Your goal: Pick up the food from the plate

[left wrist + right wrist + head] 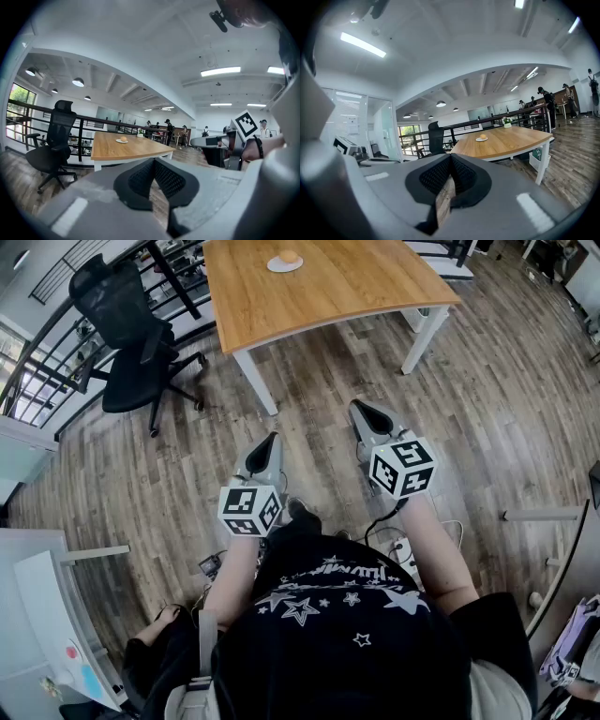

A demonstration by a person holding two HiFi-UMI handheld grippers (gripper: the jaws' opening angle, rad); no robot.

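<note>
Light-brown wood forms the top of the bench (356,296). The bench carries 1 white plate (285,265). On the plate rests 1 round, orange-brown piece of food (289,257), possibly a bun. The plate sits toward the far side of the bench top, away from the person.

**Task status**
- Judged from the pictures, no step of the pick-up is done. The food lies on the plate and nothing touches it.
- Remaining steps: carry a hand-held gripper to the bench, open its jaws, close them on the food, and lift it clear of the plate.

**Gripper state**
- Left hand-held gripper (271,439): the jaws are together with the pad tips meeting, and nothing is held between them.
- Right hand-held gripper (360,410): the jaws are fully closed in the same way and hold nothing.

**Position of the food relative to the grippers**
- Both hand-held grippers hang low in front of the person's torso, over the wood-plank floor (487,409) and short of the bench's near edge.
- The food lies well apart from both, ahead of and beyond the jaw tips.
- In the head view the food sits between the lines of the 2 grippers, nearer the left one.
- In the left gripper view the food appears left of the jaw tips. In the right gripper view it appears right of them.
- A black office chair (131,343) stands to the left of the bench, clear of the direct path.
</note>
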